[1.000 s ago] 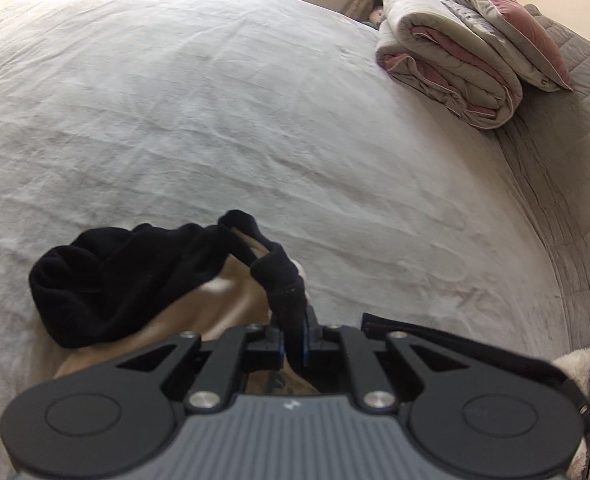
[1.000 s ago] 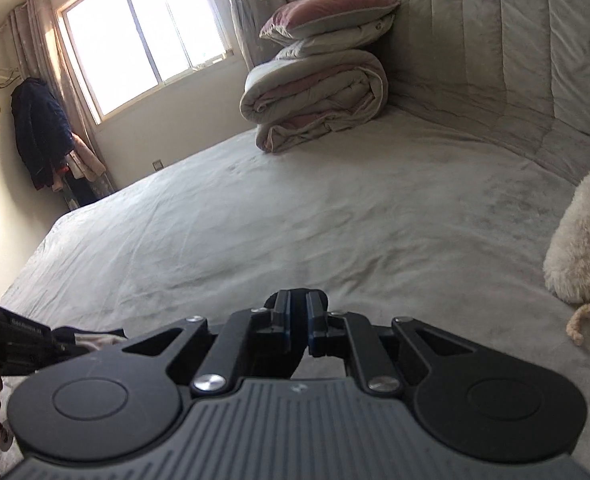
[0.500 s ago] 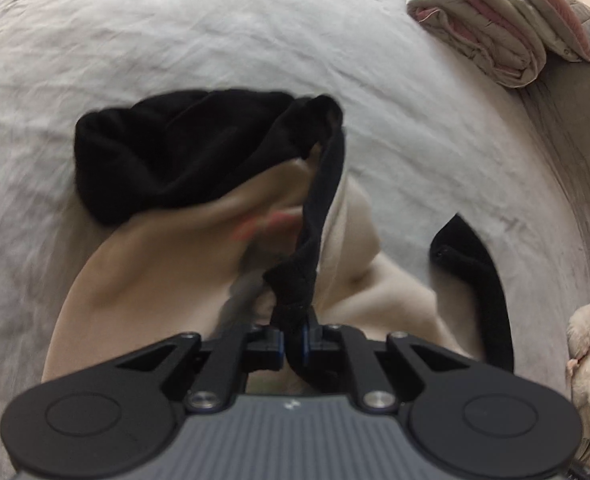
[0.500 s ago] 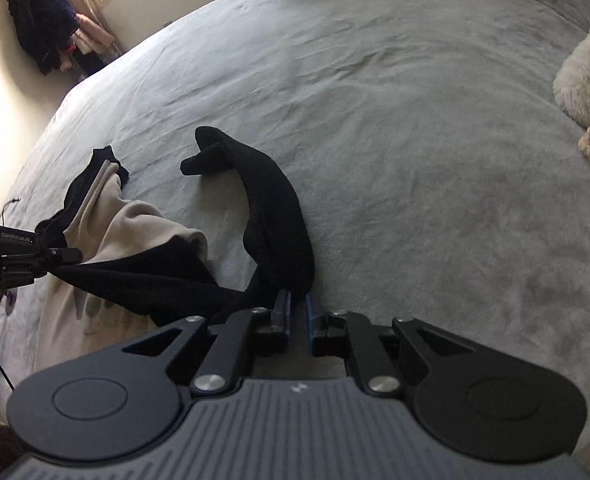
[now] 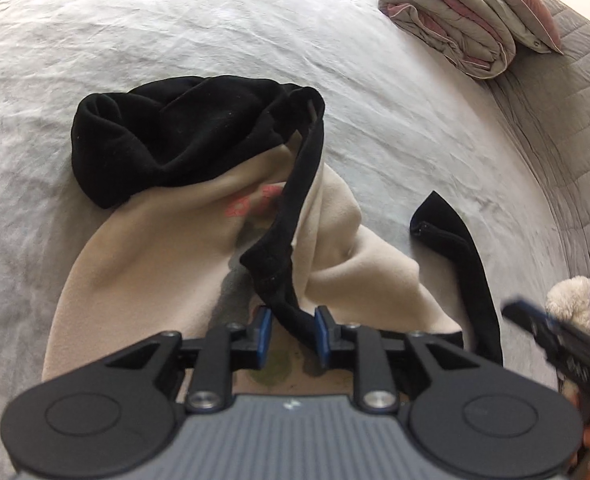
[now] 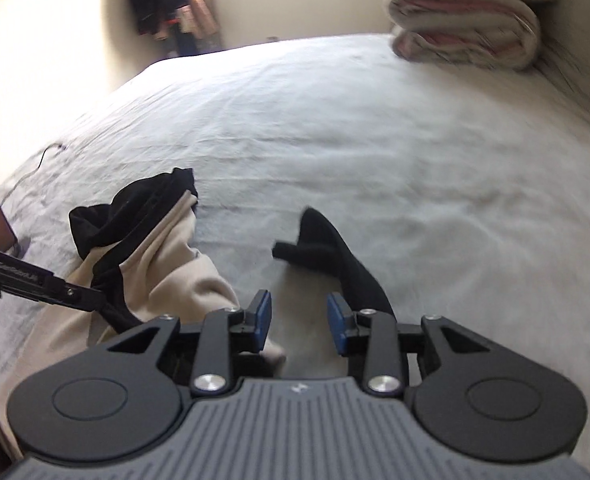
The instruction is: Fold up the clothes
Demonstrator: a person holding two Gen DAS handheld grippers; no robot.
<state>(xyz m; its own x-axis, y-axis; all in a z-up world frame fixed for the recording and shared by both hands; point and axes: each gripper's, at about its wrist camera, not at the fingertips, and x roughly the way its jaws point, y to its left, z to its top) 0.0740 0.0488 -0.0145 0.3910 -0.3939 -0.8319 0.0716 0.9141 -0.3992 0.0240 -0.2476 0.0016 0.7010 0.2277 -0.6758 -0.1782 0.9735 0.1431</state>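
The left gripper has just been opening: its blue pads stand apart, and the shirt's black band runs loose between them, pressed by neither. The cream and black shirt lies crumpled on the bed straight ahead of these tongs, its black hood bunched at the far end. The right gripper has also just been opening; its jaws are released with only bedding between them. A black sleeve lies just ahead and right of it, touching neither pad. A folded quilt sits far off.
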